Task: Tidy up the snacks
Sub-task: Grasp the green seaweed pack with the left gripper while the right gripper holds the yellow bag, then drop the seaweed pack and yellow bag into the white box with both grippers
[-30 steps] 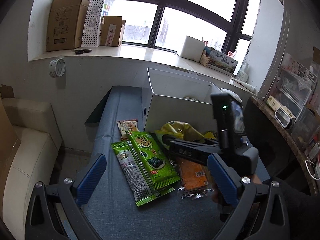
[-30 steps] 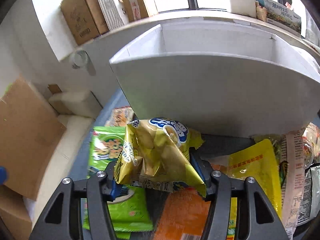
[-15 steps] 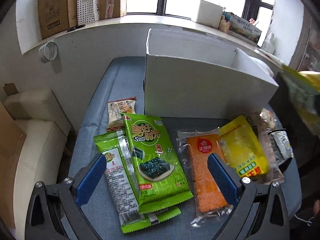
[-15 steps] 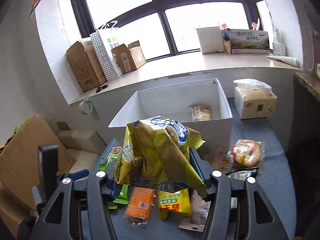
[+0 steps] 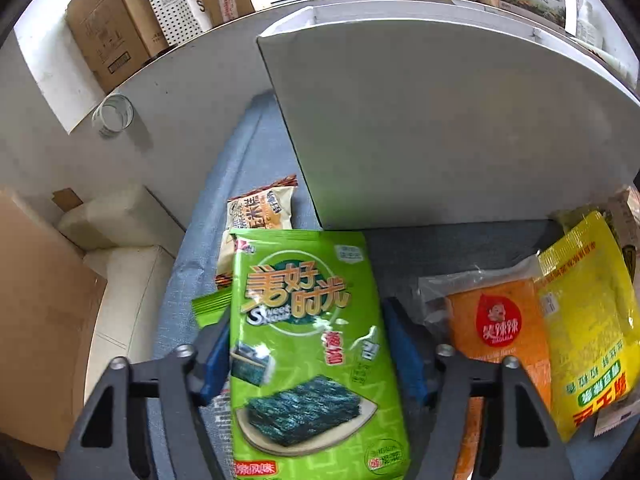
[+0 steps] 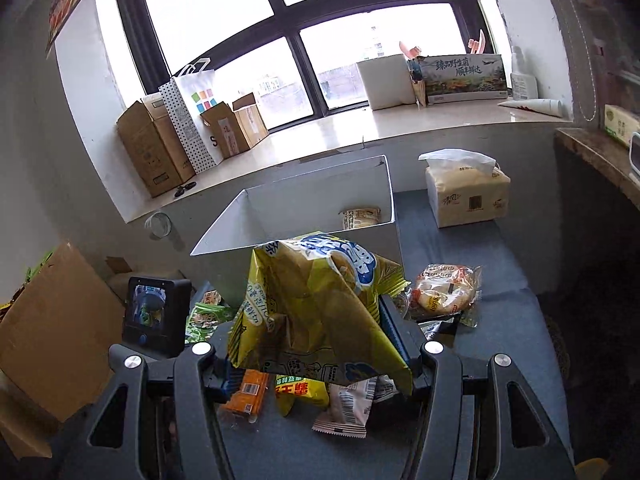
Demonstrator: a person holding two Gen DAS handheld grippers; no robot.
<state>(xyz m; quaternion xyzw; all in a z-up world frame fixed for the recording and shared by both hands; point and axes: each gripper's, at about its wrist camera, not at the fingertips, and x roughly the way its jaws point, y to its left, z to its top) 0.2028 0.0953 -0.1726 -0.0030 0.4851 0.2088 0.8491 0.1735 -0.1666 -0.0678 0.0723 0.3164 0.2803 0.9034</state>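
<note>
Left hand-held gripper (image 5: 308, 354) apparently pinches green "Sweet Hour" seaweed pack (image 5: 308, 344).

Left hand-held gripper (image 5: 308, 356) straddling a green packet, pads not visibly pressing; right hand-held gripper (image 6: 316, 344) pinching a yellow bag aloft.

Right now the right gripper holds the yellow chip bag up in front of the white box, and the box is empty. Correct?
Not quite. The right gripper does hold the yellow chip bag, but the white box already contains one small snack packet, seen in the right wrist view.
</note>
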